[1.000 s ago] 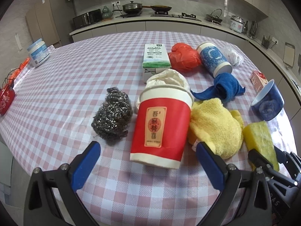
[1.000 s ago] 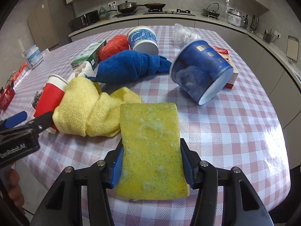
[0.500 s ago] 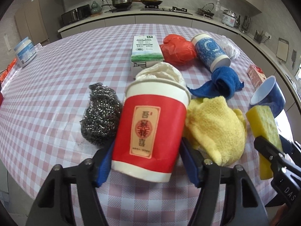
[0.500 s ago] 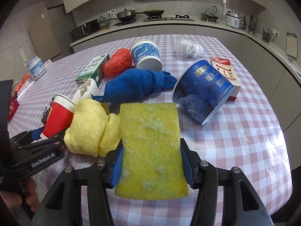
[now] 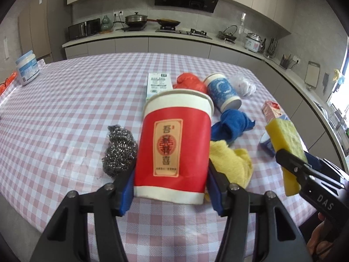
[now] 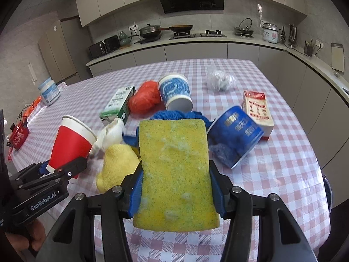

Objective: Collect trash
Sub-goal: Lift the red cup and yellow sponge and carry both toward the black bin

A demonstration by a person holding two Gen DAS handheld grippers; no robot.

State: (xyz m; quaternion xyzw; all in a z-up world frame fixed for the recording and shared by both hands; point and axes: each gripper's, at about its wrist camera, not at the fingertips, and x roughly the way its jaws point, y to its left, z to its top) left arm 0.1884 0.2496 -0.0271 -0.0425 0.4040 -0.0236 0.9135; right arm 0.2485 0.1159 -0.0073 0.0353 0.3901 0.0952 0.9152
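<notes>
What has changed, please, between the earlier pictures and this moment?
The left gripper closed on the red paper cup and lifted it off the checked tablecloth. The right gripper stays clamped on the yellow sponge, raised higher; the rest lies unmoved.

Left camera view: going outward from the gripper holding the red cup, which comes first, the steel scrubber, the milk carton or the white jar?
Order from the left gripper, nearest first:
1. Steel scrubber, just left of the red cup.
2. Milk carton, behind the cup, mid-table.
3. White jar, far left table edge.
</notes>
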